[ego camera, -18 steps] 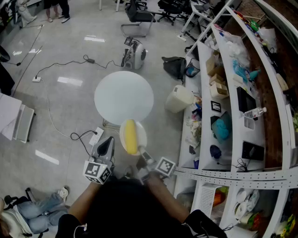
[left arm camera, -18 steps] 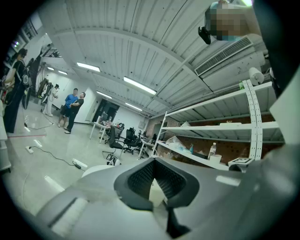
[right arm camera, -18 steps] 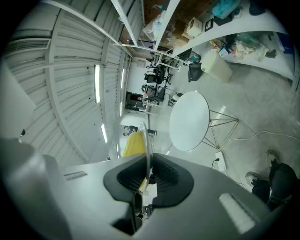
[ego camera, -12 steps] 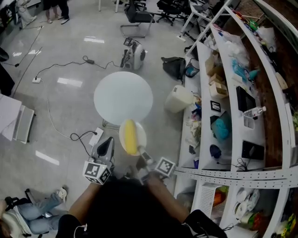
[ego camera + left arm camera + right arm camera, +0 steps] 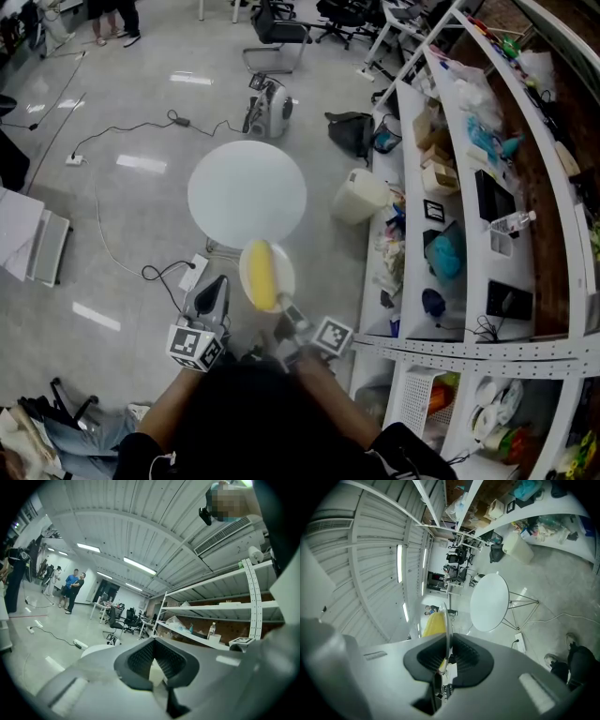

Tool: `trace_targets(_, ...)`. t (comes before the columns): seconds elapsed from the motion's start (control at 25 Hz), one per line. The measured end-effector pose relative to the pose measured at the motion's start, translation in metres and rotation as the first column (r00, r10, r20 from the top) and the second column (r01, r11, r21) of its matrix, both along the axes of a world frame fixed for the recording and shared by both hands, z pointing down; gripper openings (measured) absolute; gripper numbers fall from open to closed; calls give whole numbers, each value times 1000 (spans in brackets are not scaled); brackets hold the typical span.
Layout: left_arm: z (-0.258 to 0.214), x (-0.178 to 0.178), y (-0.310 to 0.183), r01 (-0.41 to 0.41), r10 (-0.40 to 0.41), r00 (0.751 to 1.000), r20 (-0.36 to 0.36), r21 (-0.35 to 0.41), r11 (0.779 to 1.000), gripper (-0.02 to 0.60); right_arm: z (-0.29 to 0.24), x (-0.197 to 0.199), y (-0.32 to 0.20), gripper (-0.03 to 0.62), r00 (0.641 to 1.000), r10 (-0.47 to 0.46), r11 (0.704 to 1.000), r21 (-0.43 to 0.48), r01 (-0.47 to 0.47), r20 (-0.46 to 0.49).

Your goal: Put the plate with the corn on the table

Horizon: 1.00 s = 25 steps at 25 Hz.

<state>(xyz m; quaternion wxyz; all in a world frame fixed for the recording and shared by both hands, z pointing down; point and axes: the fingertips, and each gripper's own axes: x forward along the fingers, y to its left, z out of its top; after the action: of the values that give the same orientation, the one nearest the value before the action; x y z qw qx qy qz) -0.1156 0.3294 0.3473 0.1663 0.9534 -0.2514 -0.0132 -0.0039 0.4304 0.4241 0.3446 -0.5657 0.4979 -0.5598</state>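
The small white round plate [image 5: 285, 271] with the yellow cob of corn [image 5: 262, 276] on it is gripped at its near rim by the right gripper [image 5: 284, 307]. In the right gripper view the plate [image 5: 448, 623] is seen edge-on, with both ribbed black pads closed on its thin edge and the corn [image 5: 433, 623] lying on the face turned to the left of that view. The pick-up part of the task is therefore judged to be done.

The plate is carried in the air. In the head view it is seen just short of the near edge of the round white table [image 5: 247, 192] and does not appear to rest on it. The bare tabletop [image 5: 489, 601] is seen ahead of the jaws in the right gripper view, apart from the plate.

The left gripper [image 5: 217, 285] is held level beside the right one. Its jaws are spread and nothing is held between them [image 5: 157, 660], so no part in the carrying is taken by it.

What is left, by judgement: the plate is to be brought forward over the tabletop, lowered until it sits flat, and then released. The corn lies loose on the plate, so it could roll off if the plate is tipped.
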Motion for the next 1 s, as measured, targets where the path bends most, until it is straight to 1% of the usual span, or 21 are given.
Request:
trace_targets(0.28,5,10,13,-7,7,1000,11,-10,1000,2,1,5,12,40,1000,9,1000,6,-10,24)
trace_targets(0.4,7,16,16,-5,5,1000,20,-9,1000,2,2,8,16,40,1000,3,1000,12,-3,20)
trace_targets(0.76,4,28,29,22,-22,999,38,-3,1000,3,4,23,28,40,1000,-17,1000,2,17,20)
trace_targets(1.0,1,36,30,65,-65,997,33,5,998,2,4,33,37,40,999,-32,999,-12,32,17)
